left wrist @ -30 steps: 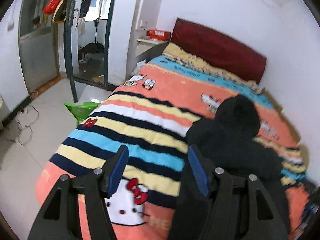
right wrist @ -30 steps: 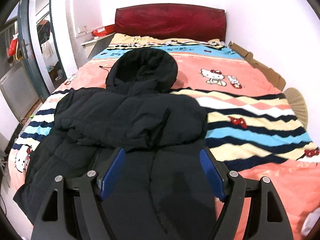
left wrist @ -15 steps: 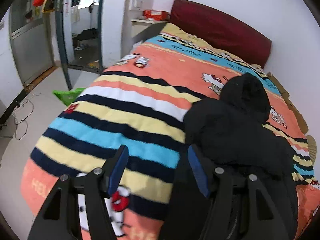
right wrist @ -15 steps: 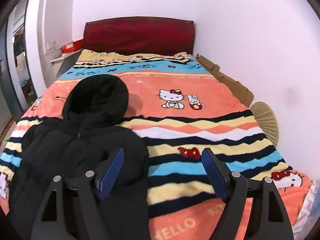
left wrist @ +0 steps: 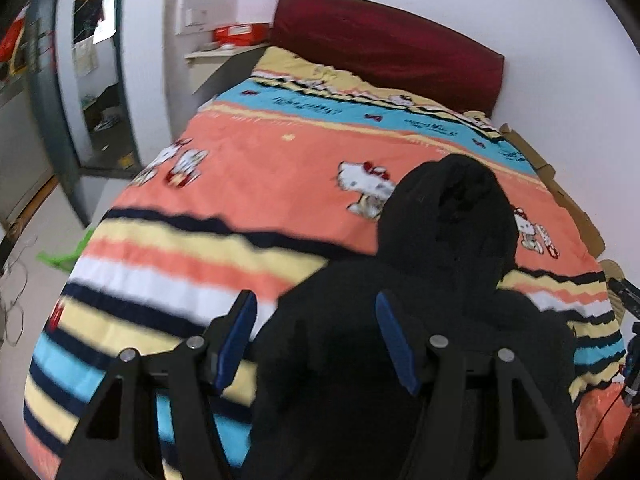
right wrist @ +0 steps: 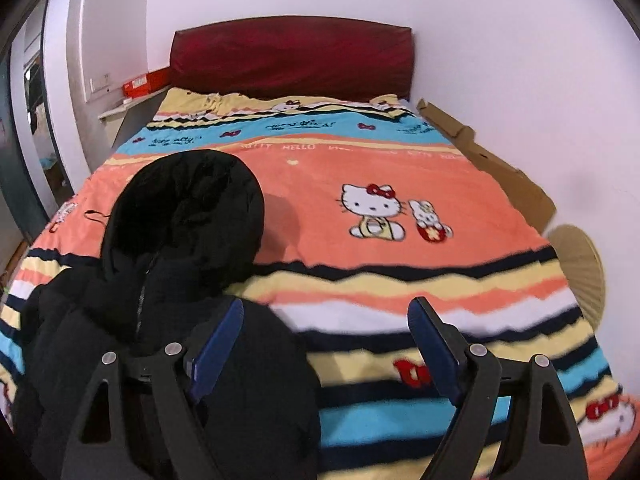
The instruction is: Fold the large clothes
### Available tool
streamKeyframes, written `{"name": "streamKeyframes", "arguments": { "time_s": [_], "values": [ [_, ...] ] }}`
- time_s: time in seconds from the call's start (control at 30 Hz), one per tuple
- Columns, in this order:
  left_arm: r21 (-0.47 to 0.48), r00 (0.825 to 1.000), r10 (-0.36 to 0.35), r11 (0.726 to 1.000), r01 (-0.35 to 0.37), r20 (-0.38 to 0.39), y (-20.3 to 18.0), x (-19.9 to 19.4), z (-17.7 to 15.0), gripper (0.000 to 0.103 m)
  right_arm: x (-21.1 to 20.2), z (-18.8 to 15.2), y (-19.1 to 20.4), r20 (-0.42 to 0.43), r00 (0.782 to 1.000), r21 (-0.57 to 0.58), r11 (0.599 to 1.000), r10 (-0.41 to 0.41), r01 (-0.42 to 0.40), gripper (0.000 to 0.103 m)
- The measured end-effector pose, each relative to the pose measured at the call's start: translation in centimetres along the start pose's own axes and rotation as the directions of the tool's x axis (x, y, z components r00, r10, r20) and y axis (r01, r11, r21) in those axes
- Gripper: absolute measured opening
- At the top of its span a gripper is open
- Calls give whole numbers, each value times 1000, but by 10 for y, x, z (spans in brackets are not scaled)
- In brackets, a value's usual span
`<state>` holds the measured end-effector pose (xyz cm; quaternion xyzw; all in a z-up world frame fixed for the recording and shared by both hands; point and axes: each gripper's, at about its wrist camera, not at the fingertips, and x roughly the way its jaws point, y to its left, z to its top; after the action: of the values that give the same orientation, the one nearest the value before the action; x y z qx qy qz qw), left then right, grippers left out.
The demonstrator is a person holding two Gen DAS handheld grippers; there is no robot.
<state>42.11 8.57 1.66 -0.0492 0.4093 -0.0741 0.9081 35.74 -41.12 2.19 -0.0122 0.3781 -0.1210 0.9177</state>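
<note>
while your left gripper (left wrist: 316, 336) hovers spread over the black hooded jacket (left wrist: 420, 320), your right gripper (right wrist: 326, 340) gapes empty at its 3 o'clock edge. jacket (right wrist: 168, 280) lies on the striped blanket (right wrist: 400, 280), hood (right wrist: 188, 208) toward 12 o'clock, the red headboard (right wrist: 292, 56).

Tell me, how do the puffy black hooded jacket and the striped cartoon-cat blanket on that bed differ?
The puffy black hooded jacket is one plain dark colour; the striped cartoon-cat blanket is orange, yellow, blue and white with cat prints. The jacket lies bunched, hood towards the dark red headboard; the blanket lies spread flat. The jacket covers only part of the bed; the blanket covers nearly all of it. Both are soft fabric, and neither is gripped.
</note>
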Motion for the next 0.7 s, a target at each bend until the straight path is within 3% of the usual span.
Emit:
{"name": "streamKeyframes", "arguments": {
  "time_s": [0.33, 0.5, 0.7],
  "values": [
    [152, 995, -91, 984, 96, -40, -103, 123, 88, 61, 117, 69, 37, -33, 995, -6, 995, 98, -98, 84],
    [150, 992, -112, 981, 121, -64, -135, 191, 105, 61, 185, 84, 52, -63, 985, 40, 987, 160, -158, 86],
    [157, 989, -125, 978, 137, -85, -150, 251, 103, 61, 250, 85, 85, -92, 979, 15, 983, 181, -181, 86]
  ]
}}
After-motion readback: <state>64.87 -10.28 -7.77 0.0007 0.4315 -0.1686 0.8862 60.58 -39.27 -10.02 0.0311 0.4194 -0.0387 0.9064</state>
